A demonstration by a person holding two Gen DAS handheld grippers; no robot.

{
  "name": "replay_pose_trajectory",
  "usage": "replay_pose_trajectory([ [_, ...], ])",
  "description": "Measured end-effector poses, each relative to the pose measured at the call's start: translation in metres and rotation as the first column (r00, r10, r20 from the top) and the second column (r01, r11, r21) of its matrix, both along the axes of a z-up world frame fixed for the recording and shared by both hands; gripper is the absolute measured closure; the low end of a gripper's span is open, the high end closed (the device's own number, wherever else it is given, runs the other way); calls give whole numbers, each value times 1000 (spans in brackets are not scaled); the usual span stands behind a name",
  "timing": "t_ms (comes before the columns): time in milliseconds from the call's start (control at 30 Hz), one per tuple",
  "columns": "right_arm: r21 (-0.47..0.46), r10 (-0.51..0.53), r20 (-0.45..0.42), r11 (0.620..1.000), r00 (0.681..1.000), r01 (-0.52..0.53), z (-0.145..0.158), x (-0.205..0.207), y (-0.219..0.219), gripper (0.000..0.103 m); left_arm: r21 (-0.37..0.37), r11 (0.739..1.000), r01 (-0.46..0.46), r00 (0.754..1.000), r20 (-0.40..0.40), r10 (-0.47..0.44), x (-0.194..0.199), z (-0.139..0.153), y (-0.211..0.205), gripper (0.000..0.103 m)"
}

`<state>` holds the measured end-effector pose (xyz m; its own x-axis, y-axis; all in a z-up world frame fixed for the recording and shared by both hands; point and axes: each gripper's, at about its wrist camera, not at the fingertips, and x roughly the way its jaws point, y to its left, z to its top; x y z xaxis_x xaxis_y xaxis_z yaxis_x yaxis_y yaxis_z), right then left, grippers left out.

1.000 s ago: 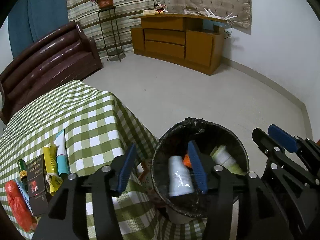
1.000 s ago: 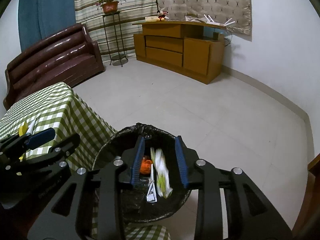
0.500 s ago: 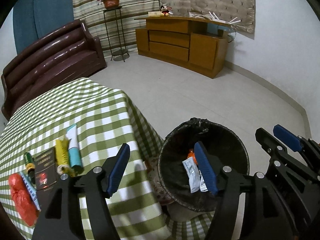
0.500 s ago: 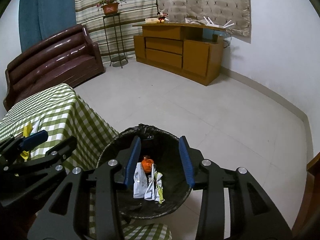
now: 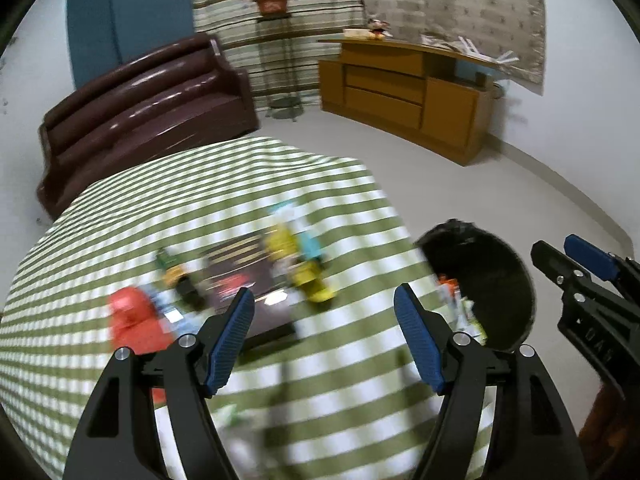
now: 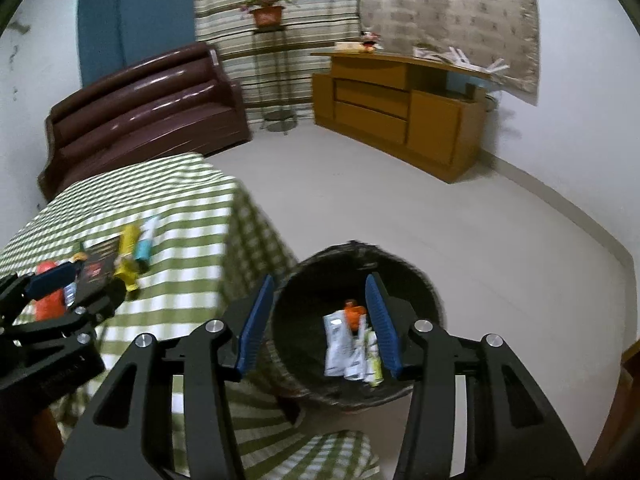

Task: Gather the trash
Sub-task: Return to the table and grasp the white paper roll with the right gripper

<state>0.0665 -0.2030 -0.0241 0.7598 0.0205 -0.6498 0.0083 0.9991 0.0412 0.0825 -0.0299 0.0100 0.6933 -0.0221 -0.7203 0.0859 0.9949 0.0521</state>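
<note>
While the bin is taken as the landmark, a black-lined round basket on the floor just beside the corner of the green-checked bench, the rest is placed from it. Inside the bin, white wrappers and an orange scrap are seen lying on the bottom. The right tongs are held above the bin's mouth, their blue pads being spread apart with nothing between them. The left tongs are held over the bench, to the left of the bin, likewise being opened and empty. On the bench, further left of the bin, the remaining trash is seen blurred: a yellow wrapper, a teal tube, a dark box and a red bag.
</note>
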Motion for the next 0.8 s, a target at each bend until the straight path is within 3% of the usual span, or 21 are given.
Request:
replay_pose_trajectory([
  [400,-30,194,-2,981,981,-194,5,-32,91,56,14,979,-206,979,-2,206,-51,-5,114,31],
  [800,-8,343,-47,939,938,-343,-7,-56,158,55,24,937,-348,937,-19,349,-85,-18,182,31],
])
